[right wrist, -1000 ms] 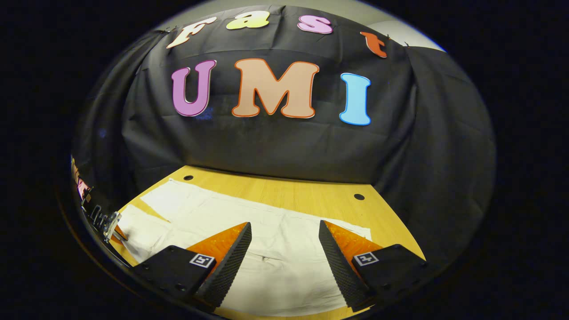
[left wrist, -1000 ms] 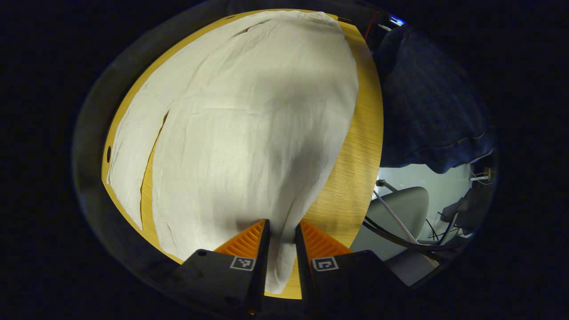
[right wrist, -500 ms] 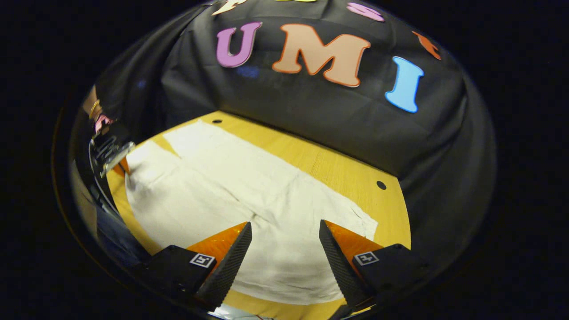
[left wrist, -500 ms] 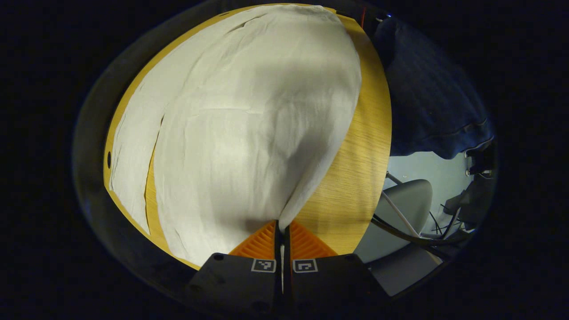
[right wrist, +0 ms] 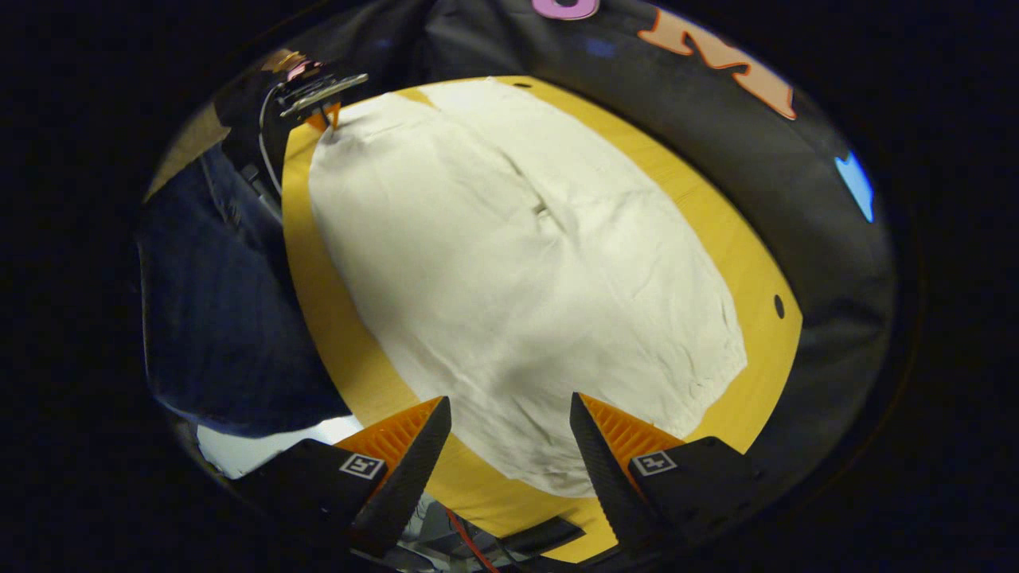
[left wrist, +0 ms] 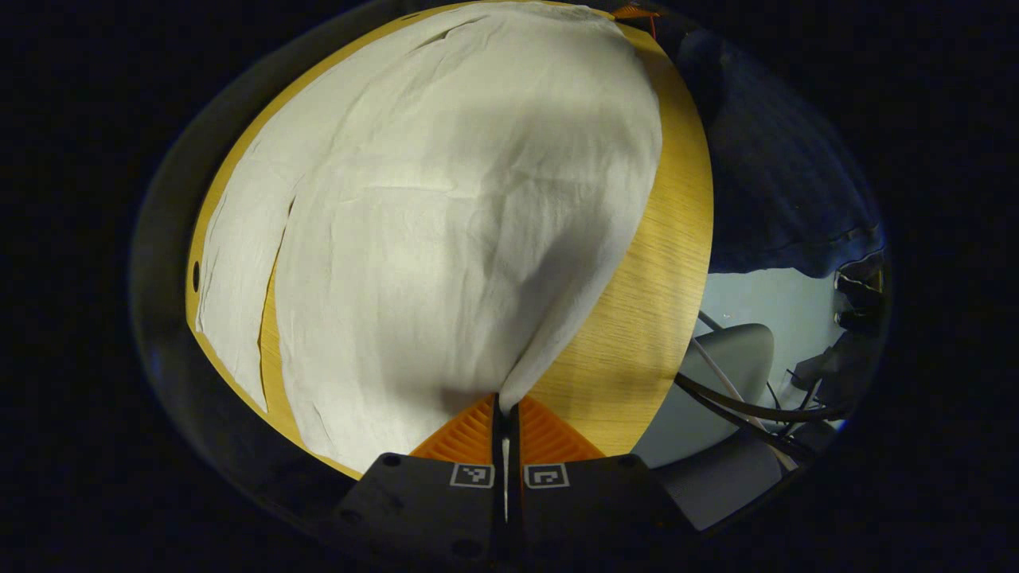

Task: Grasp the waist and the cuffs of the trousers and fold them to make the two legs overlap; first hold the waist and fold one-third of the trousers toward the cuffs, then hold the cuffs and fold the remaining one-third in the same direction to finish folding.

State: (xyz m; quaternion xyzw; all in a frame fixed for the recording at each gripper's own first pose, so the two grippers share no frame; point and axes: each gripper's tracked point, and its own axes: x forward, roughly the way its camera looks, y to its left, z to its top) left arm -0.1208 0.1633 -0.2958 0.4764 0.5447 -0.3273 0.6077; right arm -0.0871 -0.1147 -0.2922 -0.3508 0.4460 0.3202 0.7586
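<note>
Lying flat on one worktop, one pair of trousers, long axis running away from both grippers. Left gripper: fingers pressed together, pinching a near corner. Right gripper: fingers spread above the opposite end, not yet gripping.

My left gripper view sat low at one end of the trousers, looking along them. My right gripper view looked down from above the opposite end. Both shared the table.
</note>
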